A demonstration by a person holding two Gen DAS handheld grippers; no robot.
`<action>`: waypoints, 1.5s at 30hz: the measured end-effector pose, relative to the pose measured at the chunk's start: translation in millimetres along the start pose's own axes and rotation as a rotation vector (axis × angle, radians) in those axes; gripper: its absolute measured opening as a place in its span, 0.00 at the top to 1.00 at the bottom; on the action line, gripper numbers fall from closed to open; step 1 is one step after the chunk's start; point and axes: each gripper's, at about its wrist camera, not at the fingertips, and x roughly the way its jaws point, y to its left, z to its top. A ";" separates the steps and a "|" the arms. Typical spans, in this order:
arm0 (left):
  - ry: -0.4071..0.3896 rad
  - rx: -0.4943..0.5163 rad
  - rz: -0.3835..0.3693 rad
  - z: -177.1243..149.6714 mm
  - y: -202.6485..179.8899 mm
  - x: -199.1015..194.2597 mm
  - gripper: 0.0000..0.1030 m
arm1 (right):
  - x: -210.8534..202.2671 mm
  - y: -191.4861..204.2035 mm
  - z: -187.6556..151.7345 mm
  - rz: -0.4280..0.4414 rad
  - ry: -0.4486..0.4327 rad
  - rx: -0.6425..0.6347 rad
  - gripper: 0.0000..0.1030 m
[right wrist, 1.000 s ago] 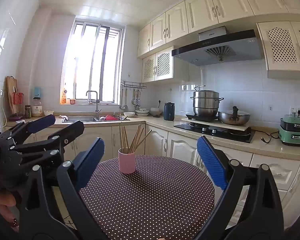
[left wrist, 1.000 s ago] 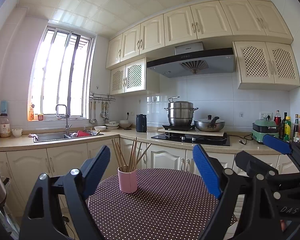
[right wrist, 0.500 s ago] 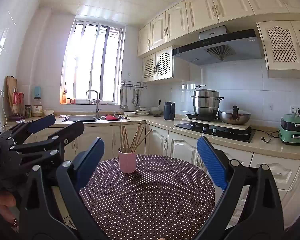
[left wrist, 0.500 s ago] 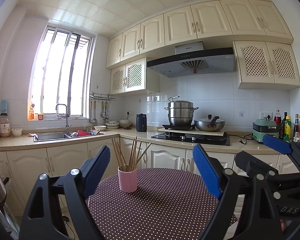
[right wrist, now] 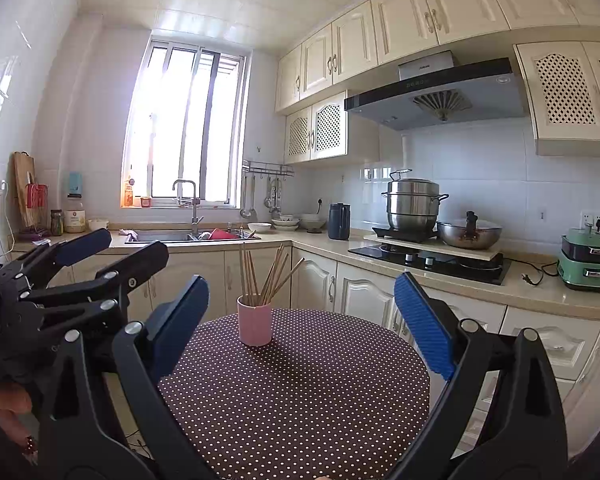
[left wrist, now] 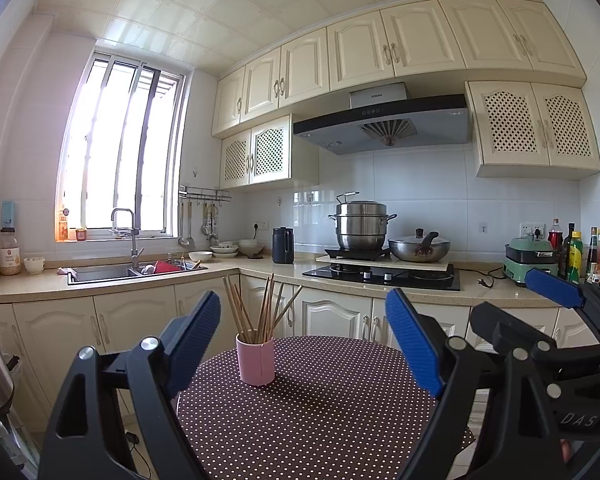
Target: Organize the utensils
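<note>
Both the left gripper (left wrist: pixel 304 334) and the right gripper (right wrist: pixel 302 320) hang spread wide and empty above the dotted table (left wrist: pixel 320 420), whose far edge carries a pink cup (left wrist: pixel 255 359) of chopsticks (left wrist: pixel 260 308).

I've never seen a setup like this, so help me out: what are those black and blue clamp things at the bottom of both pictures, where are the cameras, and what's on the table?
Those clamps are handheld grasping tools: a person holds one in each hand, and no robot arm is involved. Each tool carries a wide-angle camera looking forward between its two blue-padded fingers.

One picture comes from the left tool, the other from the right tool. Each view also catches the other tool at its edge.

Both tools are open and hold nothing.

Ahead is a round table with a brown polka-dot cloth. On it stands a pink cup with wooden chopsticks fanned out in it. Nothing else shows on the cloth. Behind is a kitchen counter with a sink and stove.
</note>
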 end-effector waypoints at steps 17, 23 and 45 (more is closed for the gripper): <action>0.001 0.000 0.000 1.2 0.5 -1.1 0.19 | -0.1 1.5 -1.0 0.002 0.003 0.000 0.10; 0.002 0.000 0.000 1.0 0.5 -0.9 0.19 | -0.6 1.9 -0.9 0.002 0.004 0.000 0.10; 0.061 0.005 0.033 -22.2 13.0 36.2 0.19 | 39.8 3.3 -23.6 0.008 0.054 0.011 0.09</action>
